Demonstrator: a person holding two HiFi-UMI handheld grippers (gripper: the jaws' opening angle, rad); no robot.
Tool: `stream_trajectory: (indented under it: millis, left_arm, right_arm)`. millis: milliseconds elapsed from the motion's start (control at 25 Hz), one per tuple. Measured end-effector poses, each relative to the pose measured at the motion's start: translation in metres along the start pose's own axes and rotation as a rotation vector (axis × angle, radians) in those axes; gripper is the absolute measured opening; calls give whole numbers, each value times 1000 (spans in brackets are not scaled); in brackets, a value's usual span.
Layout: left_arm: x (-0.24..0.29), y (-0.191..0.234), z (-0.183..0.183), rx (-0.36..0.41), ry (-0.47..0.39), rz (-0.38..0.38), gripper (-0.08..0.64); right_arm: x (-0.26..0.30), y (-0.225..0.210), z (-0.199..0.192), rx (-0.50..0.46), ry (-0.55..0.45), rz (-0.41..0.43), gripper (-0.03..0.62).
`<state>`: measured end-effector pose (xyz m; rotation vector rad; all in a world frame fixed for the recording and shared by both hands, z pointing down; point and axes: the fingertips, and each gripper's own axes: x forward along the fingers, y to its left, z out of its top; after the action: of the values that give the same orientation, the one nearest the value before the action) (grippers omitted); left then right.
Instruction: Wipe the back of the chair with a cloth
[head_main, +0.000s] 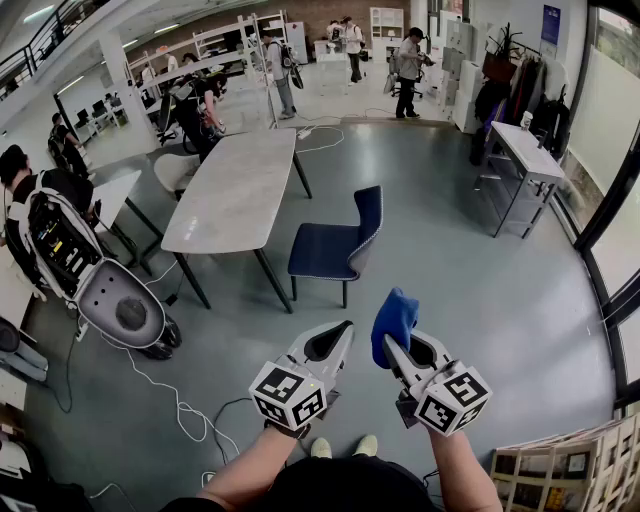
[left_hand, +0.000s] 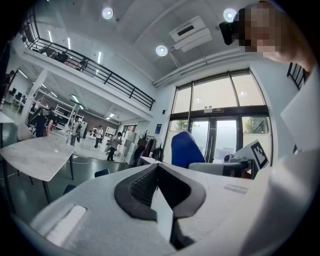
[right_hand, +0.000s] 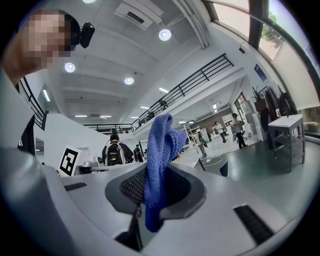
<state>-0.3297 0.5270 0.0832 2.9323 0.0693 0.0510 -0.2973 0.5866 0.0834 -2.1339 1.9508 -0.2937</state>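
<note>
- The right gripper (head_main: 400, 350) pinches a blue cloth (head_main: 395, 318). Its jaws are pressed onto the cloth's lower part, and the rest stands bunched above the tips.
- The left gripper (head_main: 335, 338), just beside the right one at its 9 o'clock, has its jaws pressed together with nothing between them.
- A navy chair (head_main: 335, 245) stands on the grey floor (head_main: 480, 290) at 12 o'clock from both grippers, well apart from them. Its back rises on the seat's 3 o'clock side, and the cloth is clear of it.
- A long marble-topped table (head_main: 235, 190) stretches away at the chair's 10 o'clock, with the seat near its edge.
- A white desk (head_main: 530, 155) sits at 2 o'clock by the windows. A person wearing a backpack (head_main: 50, 230) is at the 9 o'clock edge of the head view.
</note>
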Motion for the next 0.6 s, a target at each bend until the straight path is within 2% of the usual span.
stream_trajectory:
  millis: [440, 600]
  left_arm:
    - [11, -8, 2, -8, -8, -2, 8]
    - [15, -8, -3, -10, -4, 4, 8]
  right_arm:
    - [-5, -5, 0, -3, 8, 4, 73]
    - [-8, -9, 1, 39, -8, 33, 75]
